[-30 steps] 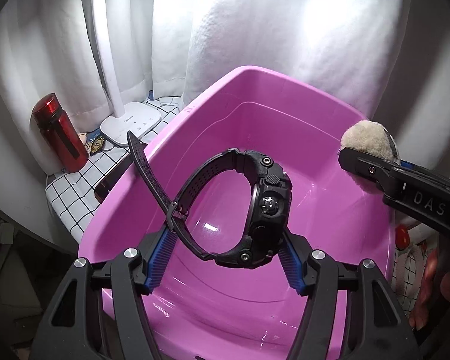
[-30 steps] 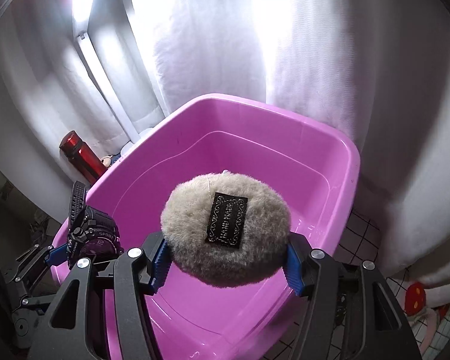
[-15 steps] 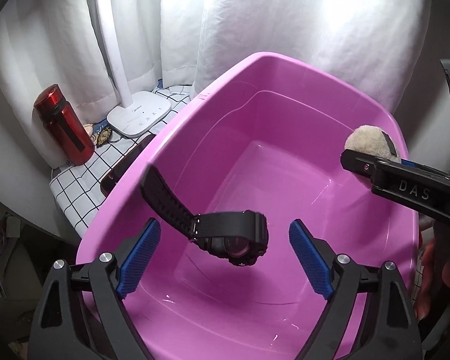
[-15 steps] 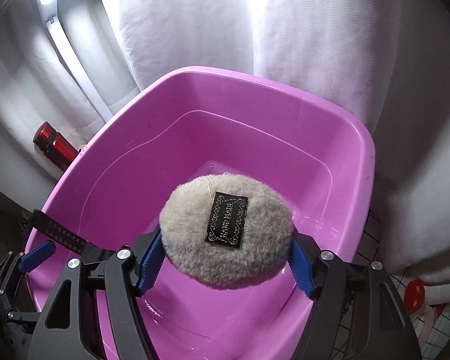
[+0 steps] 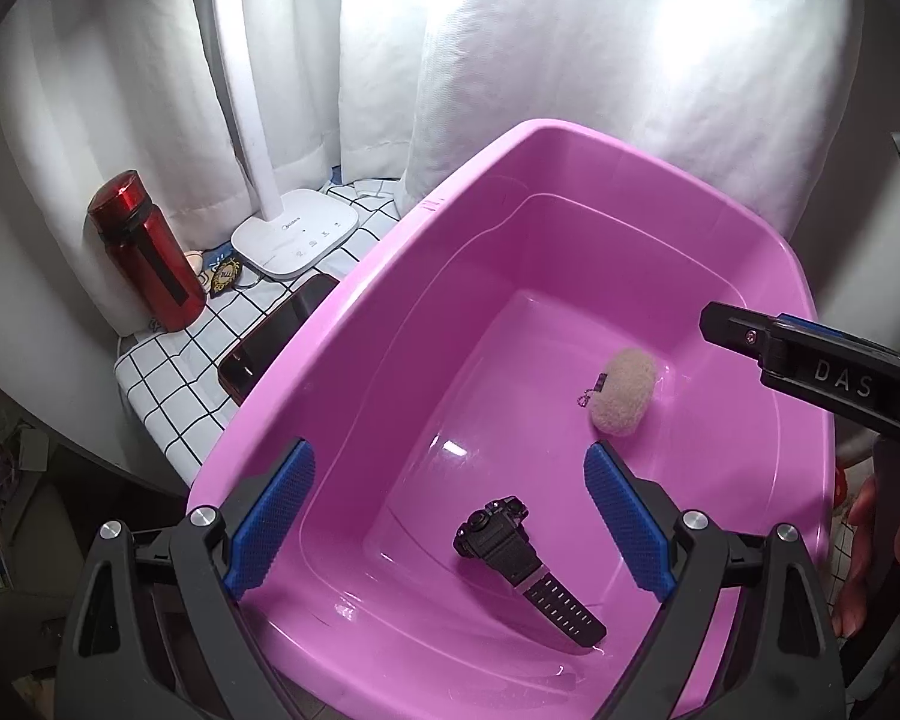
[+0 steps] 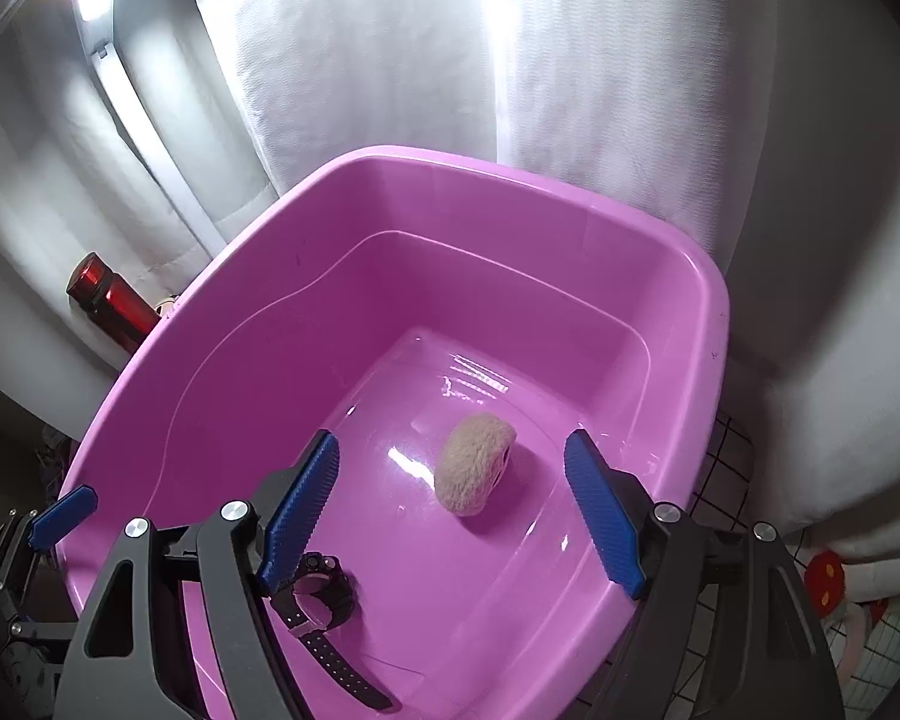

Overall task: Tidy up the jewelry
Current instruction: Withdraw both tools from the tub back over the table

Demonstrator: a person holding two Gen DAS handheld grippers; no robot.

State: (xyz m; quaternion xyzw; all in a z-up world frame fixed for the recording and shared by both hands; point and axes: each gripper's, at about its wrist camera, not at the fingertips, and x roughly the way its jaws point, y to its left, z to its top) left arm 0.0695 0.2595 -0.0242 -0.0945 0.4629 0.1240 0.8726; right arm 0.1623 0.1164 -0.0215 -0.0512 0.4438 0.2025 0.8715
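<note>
A black wristwatch (image 5: 498, 534) lies on the floor of the pink plastic tub (image 5: 342, 324), strap stretched toward the near wall. Above it my left gripper (image 5: 447, 447) has its jaws opening, with nothing between the blue pads. A beige fuzzy pouch (image 5: 624, 396) with a dark label rests farther in on the tub floor. In the right wrist view the pouch (image 6: 474, 471) sits on its edge below my right gripper (image 6: 450, 435), whose jaws are opening and touch nothing. The watch (image 6: 324, 594) shows partly behind that gripper's left finger. One right-gripper finger (image 5: 810, 360) crosses the left wrist view.
Left of the tub, a checked cloth (image 5: 168, 384) carries a red bottle (image 5: 144, 264), a white lamp base (image 5: 297, 237) and a dark phone (image 5: 276, 342). White curtains hang close behind. A person's hand (image 5: 870, 540) shows at the right edge.
Both grippers opened. The watch dropped from the left jaws to the tub floor, and the fuzzy pouch fell from the right jaws onto the floor, landing on its edge.
</note>
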